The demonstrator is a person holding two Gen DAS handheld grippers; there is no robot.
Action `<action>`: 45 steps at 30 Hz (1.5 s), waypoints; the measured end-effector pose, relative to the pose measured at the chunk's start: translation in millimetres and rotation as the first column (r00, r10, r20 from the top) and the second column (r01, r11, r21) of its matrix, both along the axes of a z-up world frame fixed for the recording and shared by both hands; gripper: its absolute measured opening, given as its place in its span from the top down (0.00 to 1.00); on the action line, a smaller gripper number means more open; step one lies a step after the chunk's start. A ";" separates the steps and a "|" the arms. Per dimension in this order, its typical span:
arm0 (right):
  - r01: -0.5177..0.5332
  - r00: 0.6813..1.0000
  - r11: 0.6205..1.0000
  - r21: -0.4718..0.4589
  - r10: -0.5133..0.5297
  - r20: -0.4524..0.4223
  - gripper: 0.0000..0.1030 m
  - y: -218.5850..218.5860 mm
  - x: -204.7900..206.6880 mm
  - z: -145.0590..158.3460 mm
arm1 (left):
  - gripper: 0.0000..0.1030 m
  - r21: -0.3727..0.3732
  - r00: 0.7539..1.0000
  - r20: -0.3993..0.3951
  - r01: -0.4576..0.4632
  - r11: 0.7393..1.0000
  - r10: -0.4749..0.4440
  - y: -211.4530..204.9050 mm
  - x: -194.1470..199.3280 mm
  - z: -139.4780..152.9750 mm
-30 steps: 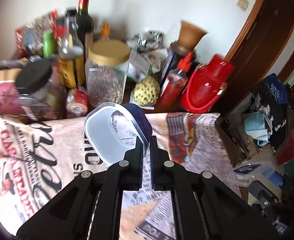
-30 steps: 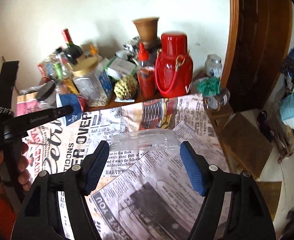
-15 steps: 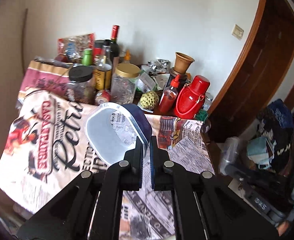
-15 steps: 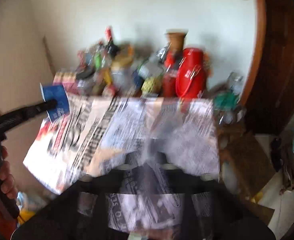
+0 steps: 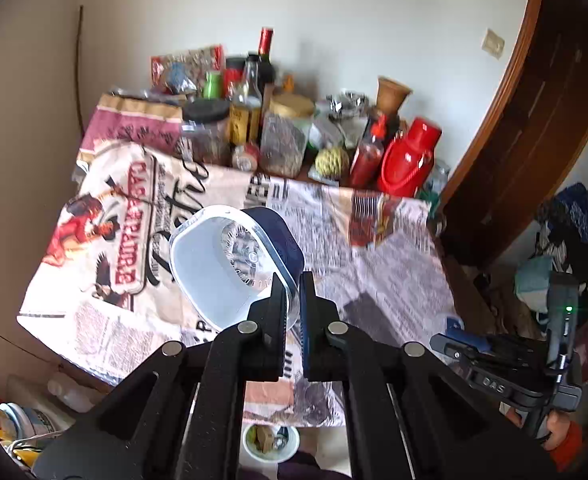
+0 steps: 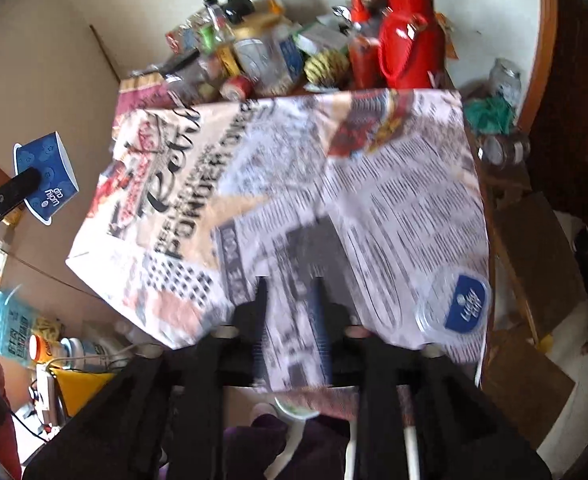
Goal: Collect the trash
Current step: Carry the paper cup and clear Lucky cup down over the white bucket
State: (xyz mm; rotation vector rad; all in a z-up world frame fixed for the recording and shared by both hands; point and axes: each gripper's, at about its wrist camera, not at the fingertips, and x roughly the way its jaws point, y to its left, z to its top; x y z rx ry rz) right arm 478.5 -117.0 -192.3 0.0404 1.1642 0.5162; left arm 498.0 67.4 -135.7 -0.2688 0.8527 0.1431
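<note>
Left gripper [image 5: 291, 300] clamped on the rim of an empty blue-and-white plastic tub [image 5: 229, 264], held above the newsprint-patterned tablecloth [image 6: 374, 184]; right gripper [image 6: 289, 312] just reopened partway, nothing between its jaws, near a clear blue-labelled plastic lid [image 6: 456, 306] lying at that cloth's near-right corner.

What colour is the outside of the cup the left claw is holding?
Dark blue outside, with white lettering, and white inside. The cup shows best in the right wrist view, pinched by the left claw.
</note>
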 end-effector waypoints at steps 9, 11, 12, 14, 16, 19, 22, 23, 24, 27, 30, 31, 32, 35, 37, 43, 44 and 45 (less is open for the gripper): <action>0.254 0.967 0.964 -0.080 -0.253 0.025 0.18 -54.5 -3.0 -13.9 | 0.96 -0.018 0.995 -0.065 0.079 0.997 -0.080 -15.1 10.6 -25.5; 0.306 0.951 0.945 -0.117 -0.310 -0.015 0.18 -68.8 6.9 -31.1 | 0.96 -0.014 0.992 -0.075 0.097 0.995 -0.097 -18.6 13.5 -29.0; 0.334 0.939 0.933 -0.137 -0.342 -0.034 0.18 -75.7 12.3 -40.8 | 0.96 -0.005 0.991 -0.083 0.104 0.995 -0.104 -20.5 15.3 -31.2; 0.387 0.912 0.908 -0.158 -0.402 -0.077 0.18 -89.0 22.2 -62.1 | 0.96 0.005 0.990 -0.096 0.107 0.994 -0.106 -22.5 17.7 -35.1; 0.410 0.896 0.899 -0.155 -0.429 -0.116 0.18 -95.3 29.3 -76.1 | 0.96 0.000 0.989 -0.104 0.102 0.995 -0.101 -22.1 19.1 -38.1; 0.411 0.893 0.895 -0.174 -0.433 -0.119 0.18 -95.9 38.3 -88.1 | 0.96 -0.007 0.989 -0.119 0.085 0.996 -0.085 -20.7 20.1 -43.6; 0.380 0.909 0.893 -0.241 -0.409 -0.080 0.18 -85.4 45.3 -94.8 | 0.96 0.001 0.988 -0.137 0.068 0.998 -0.067 -19.9 19.8 -48.5; 0.366 0.918 0.893 -0.261 -0.393 -0.059 0.19 -81.4 47.4 -96.9 | 0.96 0.004 0.988 -0.142 0.060 0.998 -0.059 -19.4 19.7 -50.3; 0.358 0.922 0.891 -0.278 -0.385 -0.048 0.20 -79.3 48.1 -98.4 | 0.96 0.005 0.988 -0.145 0.053 0.999 -0.052 -19.1 19.4 -51.3; 0.310 0.944 0.890 -0.333 -0.331 -0.005 0.27 -71.0 50.2 -101.4 | 0.96 -0.001 0.988 -0.153 0.027 1.000 -0.027 -17.9 19.0 -54.7; 0.298 0.950 0.908 -0.293 -0.312 -0.002 0.29 -73.0 50.6 -98.1 | 0.96 -0.006 0.988 -0.155 0.021 1.000 -0.022 -19.1 18.6 -56.3; 0.295 0.951 0.911 -0.287 -0.308 0.002 0.30 -72.8 50.2 -95.8 | 0.96 -0.005 0.988 -0.153 0.022 1.000 -0.023 -20.1 18.3 -55.6; 0.292 0.953 0.914 -0.281 -0.302 0.008 0.30 -72.4 49.3 -92.2 | 0.96 -0.005 0.988 -0.150 0.024 1.000 -0.025 -21.0 17.9 -54.1; 0.289 0.957 0.922 -0.259 -0.287 0.049 0.30 -66.8 41.4 -73.2 | 0.96 -0.008 0.992 -0.121 0.042 0.999 -0.043 -24.8 12.7 -43.8; 0.284 0.959 0.930 -0.232 -0.274 0.075 0.30 -62.0 32.4 -54.3 | 0.96 -0.007 0.993 -0.101 0.061 0.998 -0.062 -26.7 8.7 -36.4; 0.274 0.950 0.952 -0.137 -0.246 0.190 0.31 -35.0 -10.7 11.3 | 0.96 -0.014 0.993 -0.026 0.117 0.993 -0.117 -27.8 -16.3 -11.7; 0.271 0.947 0.955 -0.122 -0.242 0.210 0.31 -30.3 -20.2 21.6 | 0.96 -0.013 0.991 -0.006 0.130 0.991 -0.130 -26.8 -25.2 -5.8; 0.269 0.943 0.957 -0.107 -0.239 0.232 0.31 -25.6 -31.7 32.5 | 0.96 -0.012 0.990 0.009 0.142 0.990 -0.142 -25.6 -33.1 -1.2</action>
